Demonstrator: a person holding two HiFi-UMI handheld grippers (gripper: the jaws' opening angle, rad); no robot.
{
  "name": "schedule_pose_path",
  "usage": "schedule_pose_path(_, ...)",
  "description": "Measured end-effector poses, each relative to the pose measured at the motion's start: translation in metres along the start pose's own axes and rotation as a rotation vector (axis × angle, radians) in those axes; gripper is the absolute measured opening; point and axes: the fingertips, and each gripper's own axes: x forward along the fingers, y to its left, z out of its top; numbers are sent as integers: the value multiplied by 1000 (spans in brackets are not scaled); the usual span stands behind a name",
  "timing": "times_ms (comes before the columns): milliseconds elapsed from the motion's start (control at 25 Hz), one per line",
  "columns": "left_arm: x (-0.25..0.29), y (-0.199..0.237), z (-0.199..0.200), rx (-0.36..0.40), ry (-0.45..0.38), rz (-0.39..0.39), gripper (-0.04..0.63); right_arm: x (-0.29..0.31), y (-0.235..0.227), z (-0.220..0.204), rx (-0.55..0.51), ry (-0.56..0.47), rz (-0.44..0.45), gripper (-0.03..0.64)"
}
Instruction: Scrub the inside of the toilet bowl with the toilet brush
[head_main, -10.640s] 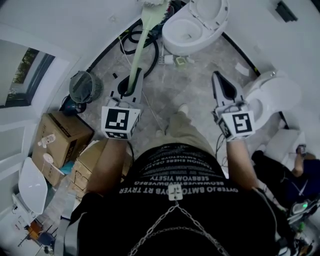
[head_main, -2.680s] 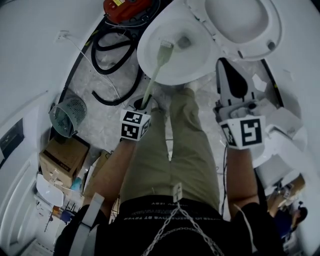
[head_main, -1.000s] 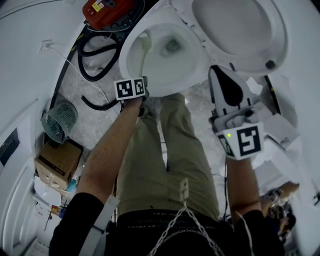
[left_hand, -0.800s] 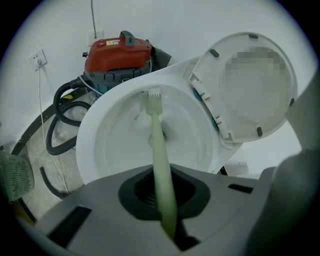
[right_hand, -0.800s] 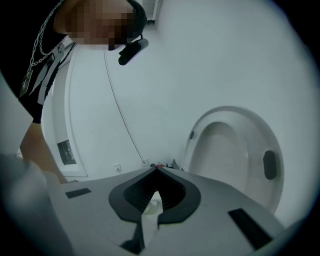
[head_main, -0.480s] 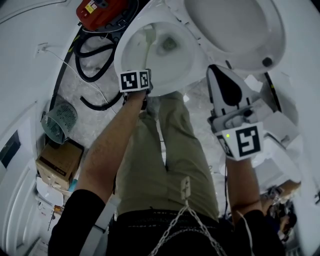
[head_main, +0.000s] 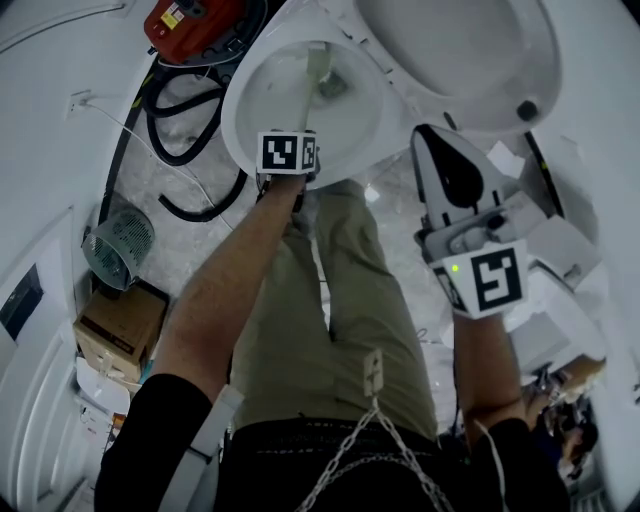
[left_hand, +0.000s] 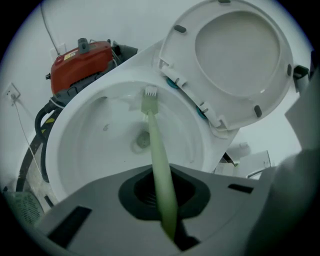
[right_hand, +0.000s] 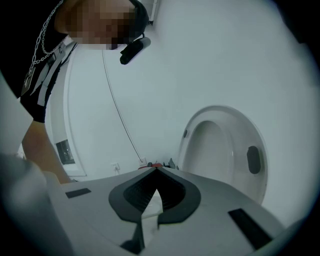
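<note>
The white toilet bowl (head_main: 262, 112) is at the top of the head view, its lid (head_main: 470, 45) standing up. My left gripper (head_main: 303, 130) hangs over the bowl's near rim, shut on the pale green toilet brush handle (left_hand: 161, 170). In the left gripper view the brush head (left_hand: 149, 98) rests on the bowl's far inner wall, just above the drain (left_hand: 142, 140). My right gripper (head_main: 428, 137) is shut and holds nothing. It hovers right of the bowl, below the lid (right_hand: 225, 145).
A red machine (head_main: 195, 25) and black hoses (head_main: 185, 105) lie left of and behind the bowl. A round wire basket (head_main: 118, 245) and a cardboard box (head_main: 118, 330) stand at the left. White ceramic parts (head_main: 560, 265) crowd the right side. My legs stand right against the bowl.
My left gripper has slid right along the bowl's near rim. The brush head swept from the bowl's left wall toward its back middle. The right gripper has barely moved.
</note>
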Motion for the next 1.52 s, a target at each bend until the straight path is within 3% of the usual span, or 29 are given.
schedule_pose_path(320,13,-44,-21,113,87,-91,2,-18,6,-14,11,26,-33,3)
schedule_pose_path(480,16,-58,-48,187,159,-126,2,-25,16,-16,73,37,-55,3)
schedule_pose_path(720,15,-70,-82,269,227,-159,1,-30,27,-19,50,35,-59,3)
schedule_pose_path(1000,7,-67,-122,329,315,-199,0,-22,48,-14,40,4,-55,3)
schedule_pose_path(1200,-5,-55,-147,376,359,-200,0,-13,63,-16,-3,35,-28,3)
schedule_pose_path(1520,-19,-48,-178,375,386,-239,0,-2,79,-10,-11,28,-15,3)
